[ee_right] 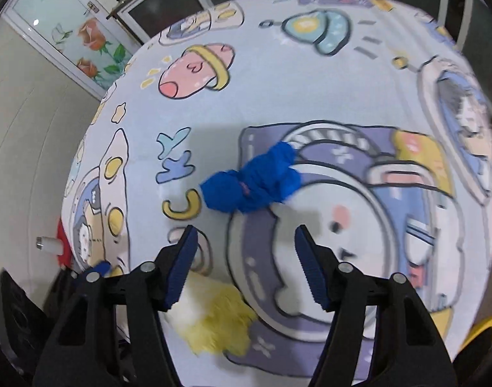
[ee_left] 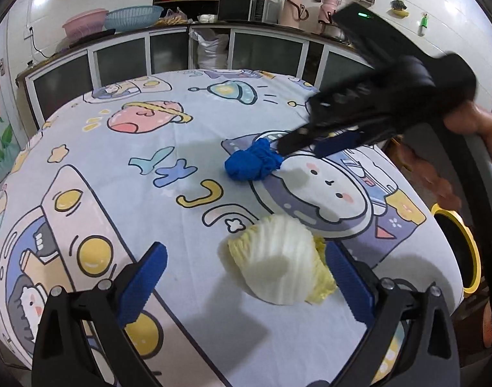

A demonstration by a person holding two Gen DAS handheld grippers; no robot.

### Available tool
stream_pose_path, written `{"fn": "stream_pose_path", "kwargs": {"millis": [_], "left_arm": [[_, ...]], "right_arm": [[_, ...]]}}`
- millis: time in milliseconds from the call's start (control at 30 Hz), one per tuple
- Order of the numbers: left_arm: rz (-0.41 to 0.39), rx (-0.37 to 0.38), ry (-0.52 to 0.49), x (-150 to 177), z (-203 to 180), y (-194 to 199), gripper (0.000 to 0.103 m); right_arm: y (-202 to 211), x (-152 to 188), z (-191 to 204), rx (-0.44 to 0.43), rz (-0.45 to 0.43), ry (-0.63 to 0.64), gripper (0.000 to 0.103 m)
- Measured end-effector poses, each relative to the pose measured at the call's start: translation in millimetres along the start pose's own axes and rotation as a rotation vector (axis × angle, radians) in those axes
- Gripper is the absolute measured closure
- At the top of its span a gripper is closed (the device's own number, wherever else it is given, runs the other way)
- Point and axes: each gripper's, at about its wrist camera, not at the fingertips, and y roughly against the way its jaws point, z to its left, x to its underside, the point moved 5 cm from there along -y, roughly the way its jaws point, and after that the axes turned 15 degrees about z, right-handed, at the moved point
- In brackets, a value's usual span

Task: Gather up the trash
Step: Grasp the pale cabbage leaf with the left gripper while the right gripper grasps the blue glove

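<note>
Blue crumpled wad (ee_left: 252, 163), lying on the cartoon-printed tablecloth (ee_left: 142, 135) near the table's middle; right gripper (ee_right: 242, 251) above and just short of it, jaws wide, holding nothing; pale cabbage leaf (ee_left: 281, 258) nearer the table edge, between the parted fingers of the left gripper (ee_left: 246, 277), jaws wide, not closed on it; yellow-rimmed bin (ee_left: 468, 251) beside the table.

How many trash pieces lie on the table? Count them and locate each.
2. A blue wad mid-table, ahead of the right gripper; a cabbage leaf nearer, between the left gripper's fingers. Others may be hidden.
</note>
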Motion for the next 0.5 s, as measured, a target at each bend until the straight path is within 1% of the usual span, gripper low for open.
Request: {"fn": "stream_pose_path", "kwargs": {"millis": [200, 367, 500], "left_arm": [[0.024, 0.011, 0.009, -7.9, 3.5, -13.5, 0.008], [0.052, 0.041, 0.004, -12.2, 1.1, -26.2, 0.008], [0.077, 0.056, -0.002, -13.7, -1.0, -36.9, 0.008]], "right_arm": [[-21.0, -25.7, 1.7, -0.049, 0.051, -0.037, 0.044], [-34.1, -35.3, 2.1, -0.032, 0.074, -0.038, 0.044], [-44.1, -40.4, 1.2, -0.014, 0.096, -0.037, 0.048]]}}
